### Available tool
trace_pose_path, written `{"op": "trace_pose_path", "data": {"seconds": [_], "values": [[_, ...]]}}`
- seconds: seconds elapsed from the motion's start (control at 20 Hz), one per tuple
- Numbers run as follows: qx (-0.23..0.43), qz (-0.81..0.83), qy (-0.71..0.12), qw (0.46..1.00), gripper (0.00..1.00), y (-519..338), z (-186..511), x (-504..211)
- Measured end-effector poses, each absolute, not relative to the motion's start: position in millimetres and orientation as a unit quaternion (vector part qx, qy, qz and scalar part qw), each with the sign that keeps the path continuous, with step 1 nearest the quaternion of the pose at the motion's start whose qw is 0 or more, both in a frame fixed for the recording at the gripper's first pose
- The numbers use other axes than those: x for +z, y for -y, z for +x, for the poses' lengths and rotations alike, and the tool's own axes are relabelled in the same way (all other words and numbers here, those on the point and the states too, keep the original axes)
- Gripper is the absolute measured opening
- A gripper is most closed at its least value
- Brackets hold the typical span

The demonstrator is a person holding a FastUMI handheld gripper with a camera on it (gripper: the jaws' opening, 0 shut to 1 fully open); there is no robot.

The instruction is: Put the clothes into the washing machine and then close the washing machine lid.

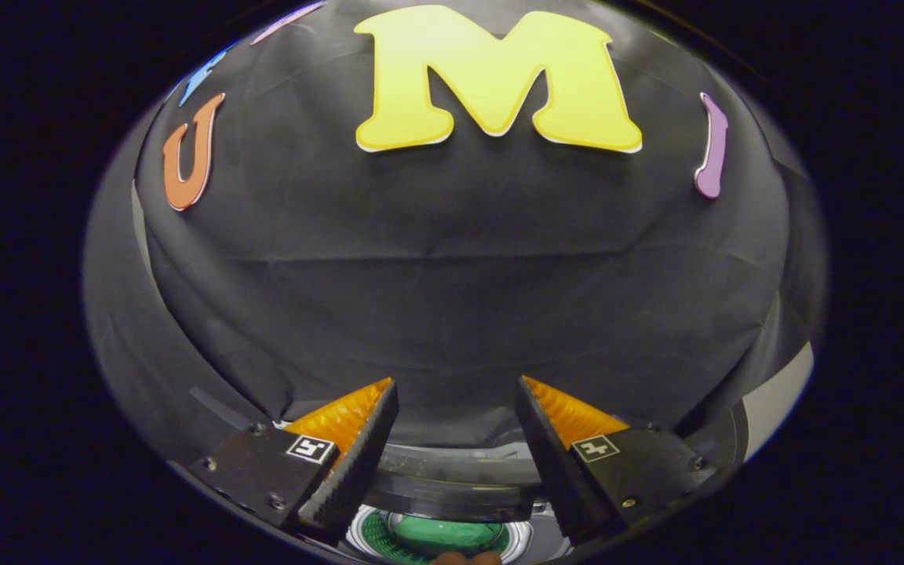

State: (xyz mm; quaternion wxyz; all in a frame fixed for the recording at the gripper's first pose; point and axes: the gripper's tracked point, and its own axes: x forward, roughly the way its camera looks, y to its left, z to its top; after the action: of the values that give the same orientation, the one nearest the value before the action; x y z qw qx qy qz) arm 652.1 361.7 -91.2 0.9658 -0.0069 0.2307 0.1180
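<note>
My gripper [457, 386] is open, its two fingers spread wide with nothing between them, pointing at the black cloth wall. Low between the fingers I see the washing machine [452, 486], its raised lid edge as a dark curved band. Below that band lies the round drum opening [436, 535] with a pale ring and something green inside. A small orange-brown bit shows at the drum's near rim; I cannot tell what it is.
The black cloth wall [452, 298] rises close ahead, beyond the fingers. A pale panel [781, 400] stands to the right of the machine.
</note>
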Motion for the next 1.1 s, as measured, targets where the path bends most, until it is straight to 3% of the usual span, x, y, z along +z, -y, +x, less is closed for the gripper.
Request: {"op": "trace_pose_path", "data": {"seconds": [1.1], "values": [[0.120, -0.009, -0.065, 0.991, 0.95, -364, 656, -74]]}}
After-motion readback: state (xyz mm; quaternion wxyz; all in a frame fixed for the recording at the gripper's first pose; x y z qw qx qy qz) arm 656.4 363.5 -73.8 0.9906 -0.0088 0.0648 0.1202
